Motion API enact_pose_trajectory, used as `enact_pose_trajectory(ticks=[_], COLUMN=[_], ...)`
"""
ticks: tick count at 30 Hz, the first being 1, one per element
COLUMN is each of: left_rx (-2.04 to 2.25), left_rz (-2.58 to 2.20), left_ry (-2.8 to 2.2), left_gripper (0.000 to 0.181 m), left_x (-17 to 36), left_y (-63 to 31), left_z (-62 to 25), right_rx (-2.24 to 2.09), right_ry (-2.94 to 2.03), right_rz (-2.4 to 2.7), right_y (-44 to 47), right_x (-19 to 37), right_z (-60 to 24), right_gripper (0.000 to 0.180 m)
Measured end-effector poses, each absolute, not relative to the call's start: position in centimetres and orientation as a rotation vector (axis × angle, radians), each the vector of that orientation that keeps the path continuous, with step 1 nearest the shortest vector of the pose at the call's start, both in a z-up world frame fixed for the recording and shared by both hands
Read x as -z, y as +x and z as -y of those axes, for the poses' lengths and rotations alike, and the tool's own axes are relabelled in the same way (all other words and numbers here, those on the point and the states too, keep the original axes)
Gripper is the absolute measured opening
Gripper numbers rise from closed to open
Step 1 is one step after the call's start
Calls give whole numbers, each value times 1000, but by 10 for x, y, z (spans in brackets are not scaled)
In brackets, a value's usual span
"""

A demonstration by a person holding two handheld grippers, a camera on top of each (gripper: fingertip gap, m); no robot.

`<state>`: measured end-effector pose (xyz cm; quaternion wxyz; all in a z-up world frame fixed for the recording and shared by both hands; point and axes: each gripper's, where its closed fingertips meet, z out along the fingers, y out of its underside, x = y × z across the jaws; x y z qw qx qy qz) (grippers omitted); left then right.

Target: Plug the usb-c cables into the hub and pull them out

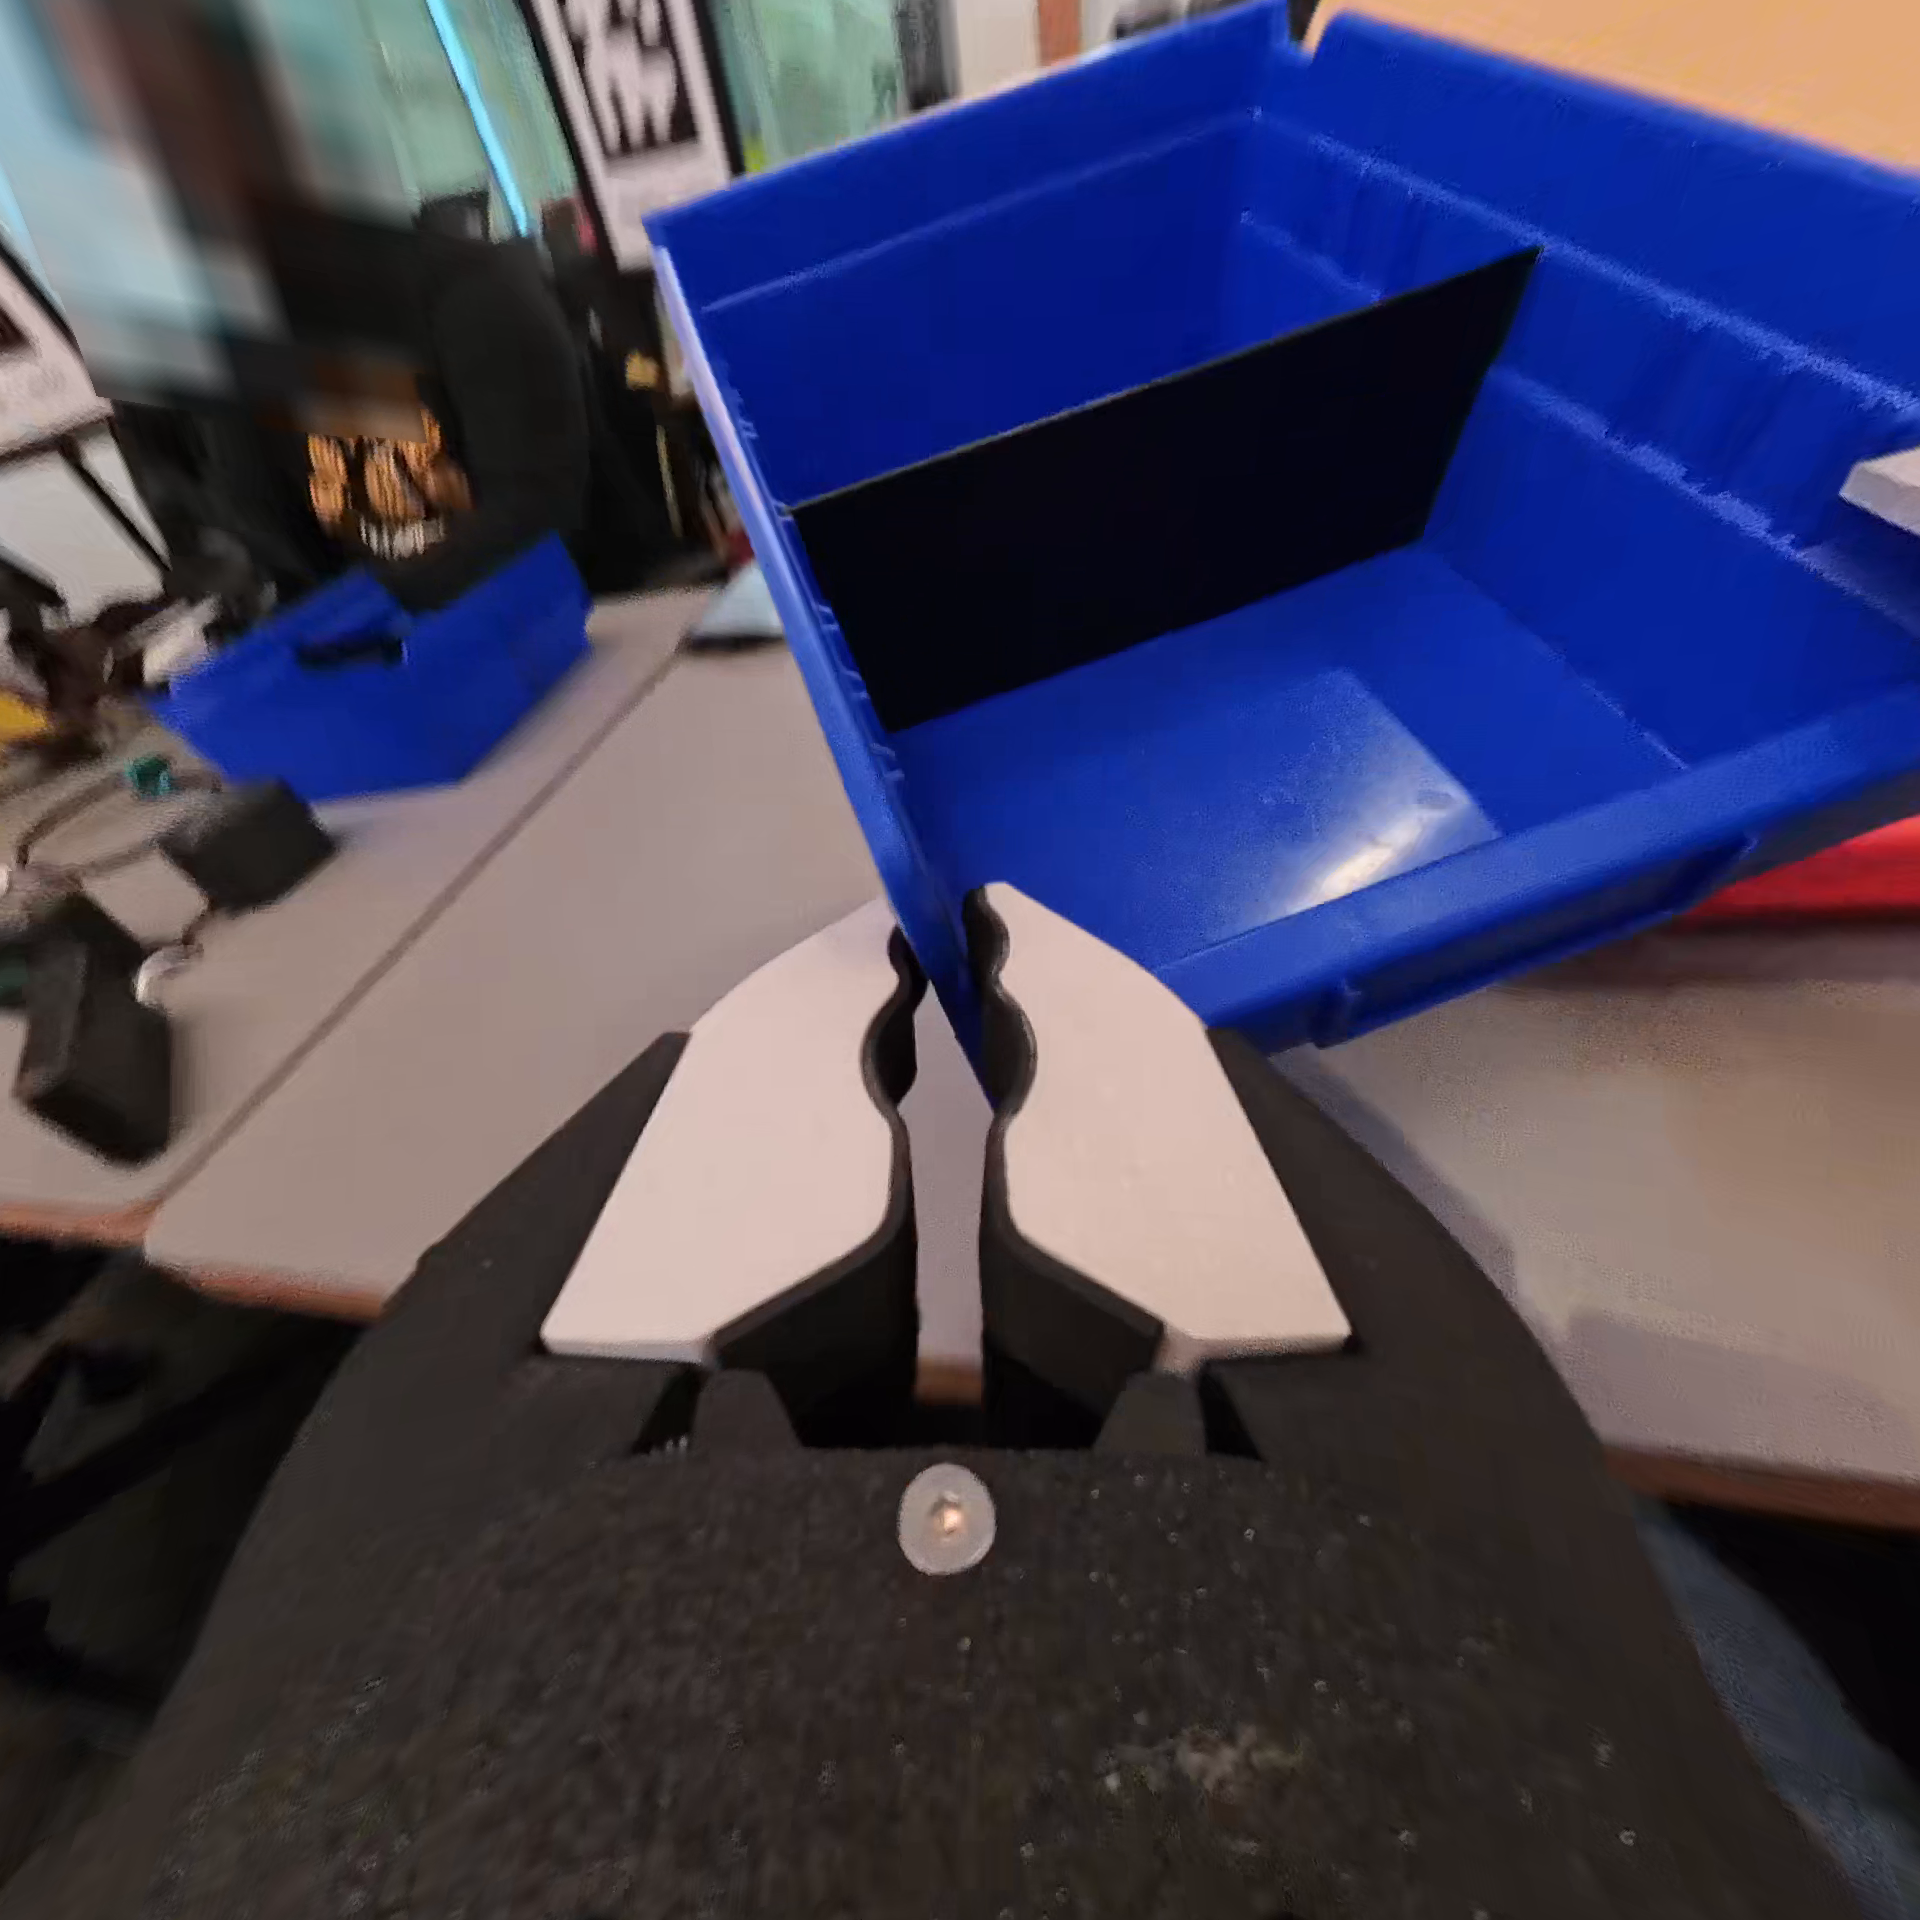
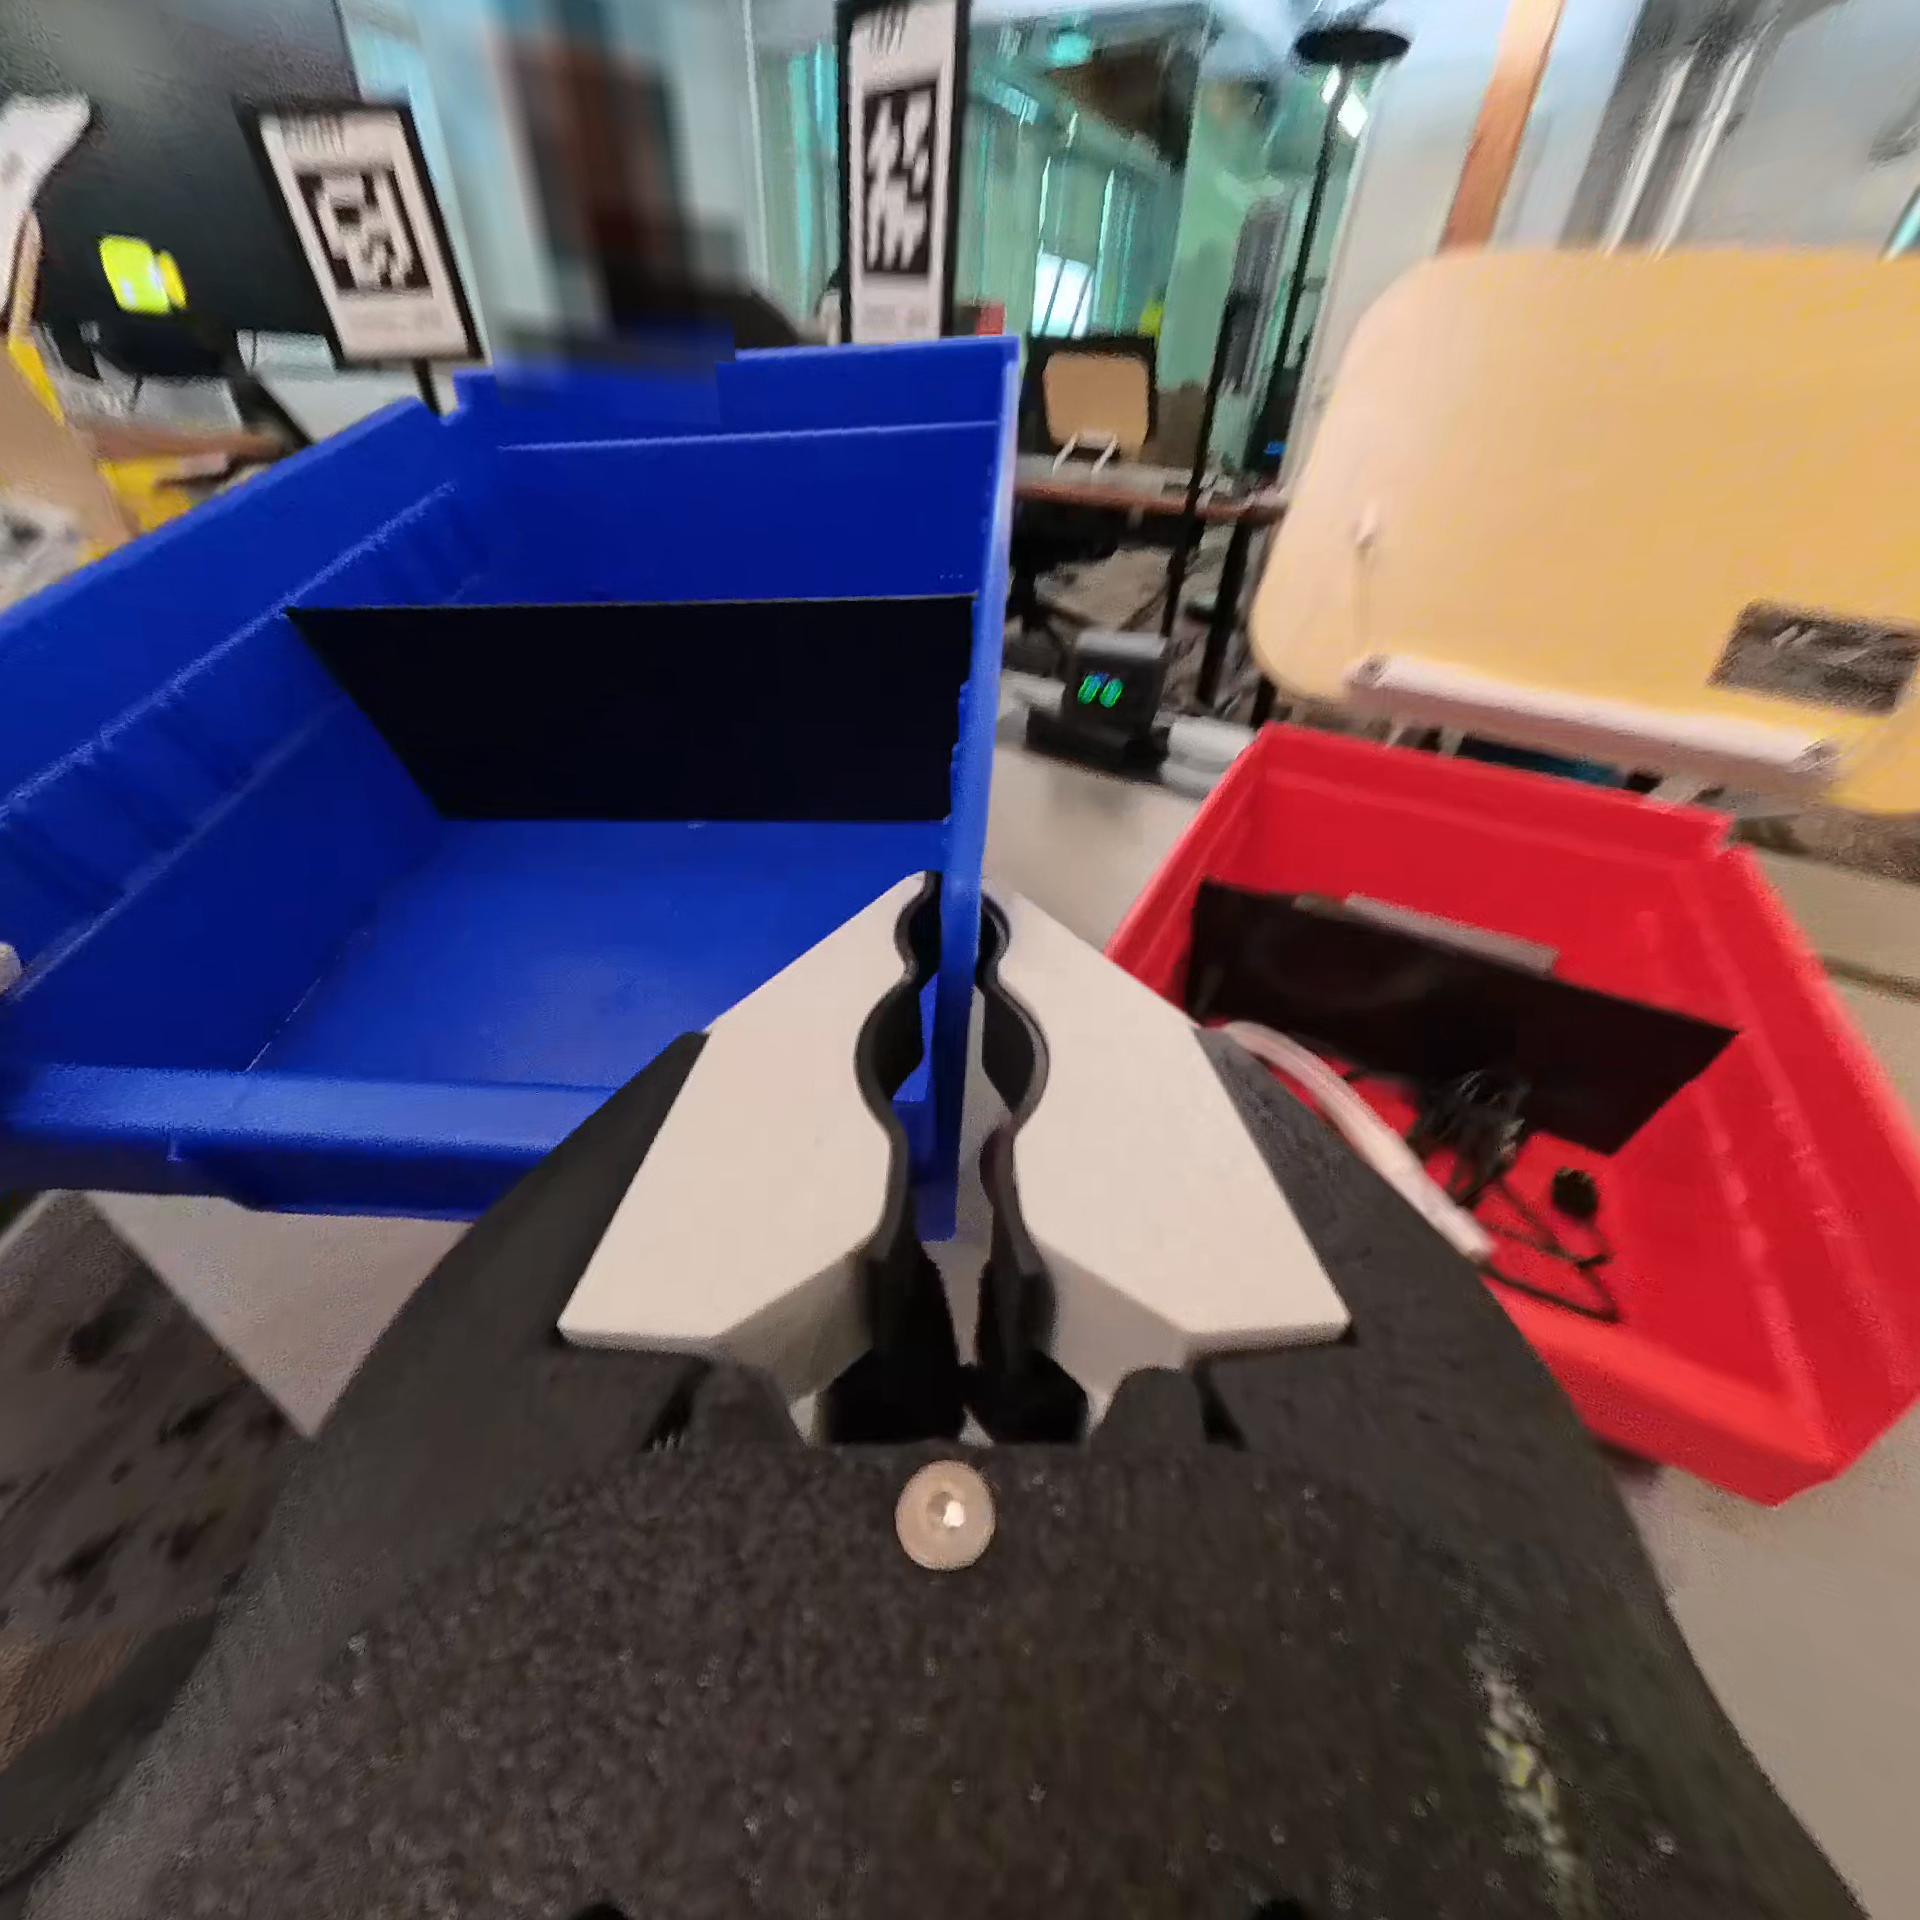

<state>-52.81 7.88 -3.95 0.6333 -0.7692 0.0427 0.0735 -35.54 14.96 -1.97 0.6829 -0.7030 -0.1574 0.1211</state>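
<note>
A blue bin (image 1: 1299, 790) with a black divider (image 1: 1143, 520) fills both views; the compartment nearest me is empty. My left gripper (image 1: 940, 925) is shut on the bin's left side wall near its front corner, one pad on each face. My right gripper (image 2: 956, 914) is shut on the right side wall of the same blue bin (image 2: 520, 935), just in front of the divider (image 2: 665, 707). A grey fingertip (image 1: 1881, 488) of the right gripper shows at the right edge of the left wrist view. The bin looks tilted in the left wrist view. I see no hub in the blue bin.
A red bin (image 2: 1455, 790) stands right of the blue one, holding a black divider (image 2: 1455, 997) and dark cables (image 2: 1486, 1143). A second blue bin (image 1: 384, 686) and black clutter (image 1: 94, 1049) sit on the grey table (image 1: 623, 935) to the left. Left tips to right tips: about 20 cm.
</note>
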Motion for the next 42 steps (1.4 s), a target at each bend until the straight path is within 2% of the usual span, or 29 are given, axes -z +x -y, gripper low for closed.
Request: enact_pose_trajectory(ticks=[6, 9, 12, 16, 19, 26, 31, 35, 42], left_rx=[-34, 65, 206, 288, 217, 230, 278, 249, 314], left_rz=[-314, -449, -551, -635, -720, -749, -707, -702, -681], left_ry=[-1549, -1503, -1510, -1615, -1710, -1805, -1809, -1859, -1901], left_gripper=[8, 9, 9, 8, 9, 9, 9, 11, 12], left_x=[-52, -68, -61, -13, 40, 103, 116, 135, 136], left_y=[-423, -346, -259, -145, -80, -11, -9, -23, -32], left_z=[-134, -164, -191, -220, -238, -219, -219, -217, -215], right_rx=[-180, -66, 54, 202, 346, 127, 155, 144, 133], right_ry=[-1416, -1383, -1399, -1523, -1704, -1876, -1866, -1936, -1965], right_rz=[179, 98, 23, -82, -72, -164, -133, -77, -112], right_y=[-246, -168, -84, 29, 100, 178, 182, 171, 162], right_x=[-76, -105, -110, -65, -3, 98, 102, 126, 130], right_z=[-167, -174, -173, -180, -190, -188, -189, -201, -208], right_gripper=[3, 2, 3, 2, 3, 3, 3, 3, 4])
